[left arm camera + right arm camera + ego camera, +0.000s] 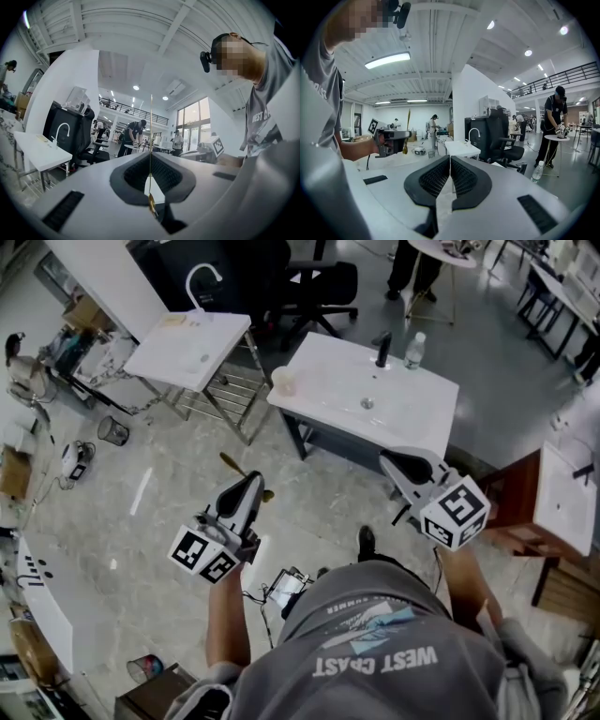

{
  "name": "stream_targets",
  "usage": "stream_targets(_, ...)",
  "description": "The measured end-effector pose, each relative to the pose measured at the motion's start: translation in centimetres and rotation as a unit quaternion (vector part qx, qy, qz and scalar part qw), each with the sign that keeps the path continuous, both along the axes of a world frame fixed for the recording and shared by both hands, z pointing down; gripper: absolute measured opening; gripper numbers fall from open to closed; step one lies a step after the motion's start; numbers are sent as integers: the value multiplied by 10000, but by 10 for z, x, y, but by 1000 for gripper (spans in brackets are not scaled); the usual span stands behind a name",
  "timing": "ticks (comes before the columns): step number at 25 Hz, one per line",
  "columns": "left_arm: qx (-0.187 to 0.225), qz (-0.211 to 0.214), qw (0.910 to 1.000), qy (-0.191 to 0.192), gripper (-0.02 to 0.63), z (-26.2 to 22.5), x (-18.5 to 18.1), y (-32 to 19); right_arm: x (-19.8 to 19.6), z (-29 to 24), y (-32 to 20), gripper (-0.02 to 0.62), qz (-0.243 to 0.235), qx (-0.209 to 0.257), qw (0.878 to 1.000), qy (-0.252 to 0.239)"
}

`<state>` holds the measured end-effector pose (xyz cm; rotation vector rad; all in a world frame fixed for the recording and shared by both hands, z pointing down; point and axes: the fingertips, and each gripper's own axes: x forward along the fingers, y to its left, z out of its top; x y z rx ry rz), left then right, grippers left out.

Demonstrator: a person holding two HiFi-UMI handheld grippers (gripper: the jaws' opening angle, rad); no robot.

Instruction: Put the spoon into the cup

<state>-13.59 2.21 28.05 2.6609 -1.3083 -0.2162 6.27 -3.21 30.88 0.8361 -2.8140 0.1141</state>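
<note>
The left gripper (248,482) is pinching the spoon (232,463), its jaws pressed shut on the thin gold shaft. In the left gripper view the spoon (151,140) is standing upright through the closed left gripper (151,176). The handle is pointing to 12 o'clock and the small bowl is hanging just below the pads at 6 o'clock. The right gripper view is showing the same hold from the side, on the left gripper (396,136) and the spoon (408,126).

The spoon is looking light, stiff and smooth, so it is likely to swivel or slip in a pinch. The hold low on the shaft is leaving the bowl end free to lead into the cup.

The right gripper (389,463) is carrying nothing. In the right gripper view, the right gripper (450,171) is showing its jaws pressed together with nothing between them.

The cup (283,381) is standing on the near left corner of the white surface (412,413), at about 1 o'clock from the spoon and well apart from it. It is too small to tell whether it is holding anything. A bottle (413,351) is standing on the surface at 2 o'clock from the cup, its contents unclear.
</note>
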Motion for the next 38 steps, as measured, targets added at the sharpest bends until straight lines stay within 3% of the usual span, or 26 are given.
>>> stream_targets(22, -34, 59, 9999, -89, 3, 4, -2, 3, 2, 12, 10, 32, 17, -96, 10000, -1)
stream_targets(38, 2, -423, 9987, -272, 3, -14, 64, -94, 50, 2, -103, 32, -583, -53, 9980, -247)
